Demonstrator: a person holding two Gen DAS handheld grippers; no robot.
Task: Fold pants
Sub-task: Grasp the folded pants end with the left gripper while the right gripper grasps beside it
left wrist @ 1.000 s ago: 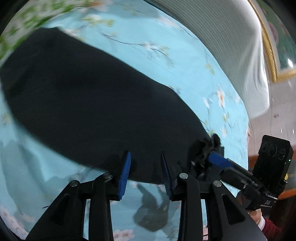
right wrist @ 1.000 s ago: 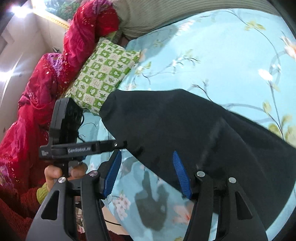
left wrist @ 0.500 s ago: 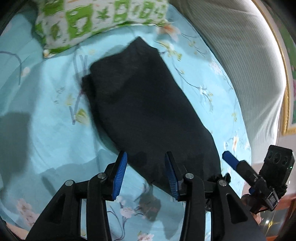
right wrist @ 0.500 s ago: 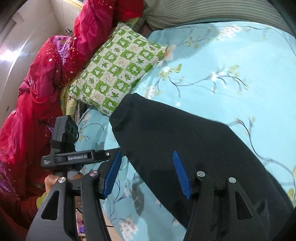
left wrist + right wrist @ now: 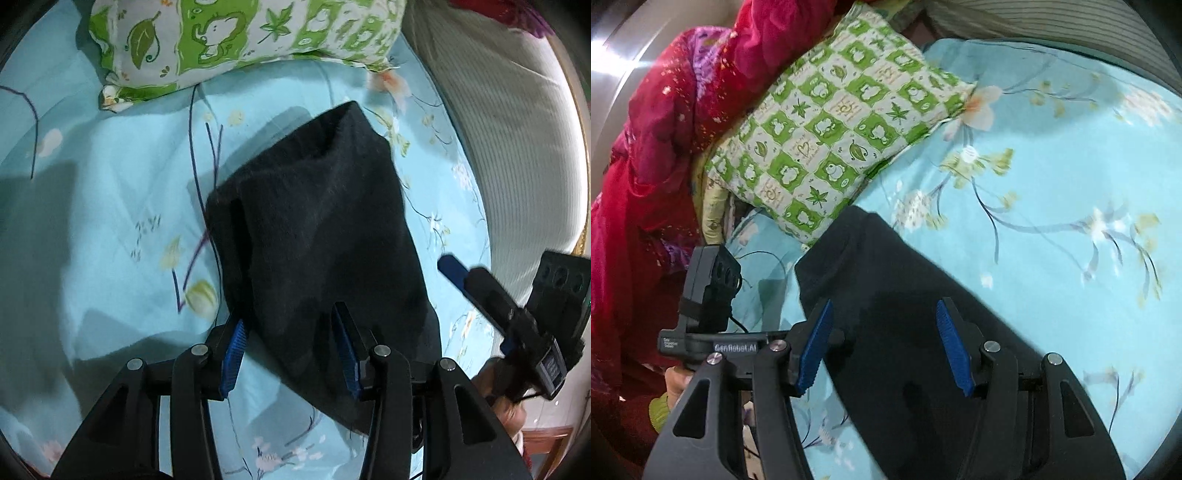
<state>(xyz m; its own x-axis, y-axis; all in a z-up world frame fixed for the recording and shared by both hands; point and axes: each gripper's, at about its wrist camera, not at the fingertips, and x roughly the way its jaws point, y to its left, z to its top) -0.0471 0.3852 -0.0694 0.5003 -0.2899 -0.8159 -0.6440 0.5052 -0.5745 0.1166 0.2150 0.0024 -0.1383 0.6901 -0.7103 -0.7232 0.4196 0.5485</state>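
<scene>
Pants (image 5: pixel 908 306) unlabelled — left tool (image 5: pixel 713 345) reads roughly "GenRobot.AI".

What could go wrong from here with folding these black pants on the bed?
1. Both tools look open above the black pants, the left tool and the right tool alike, so a shallow bite may catch only the top layer.
2. The far end lies close to the green pillow; folding that way could snag it.
3. The floral sheet could get pinched too.

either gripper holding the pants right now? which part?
Neither. Left gripper and right gripper are both open over the pants, which lie flat on the bed.
</scene>
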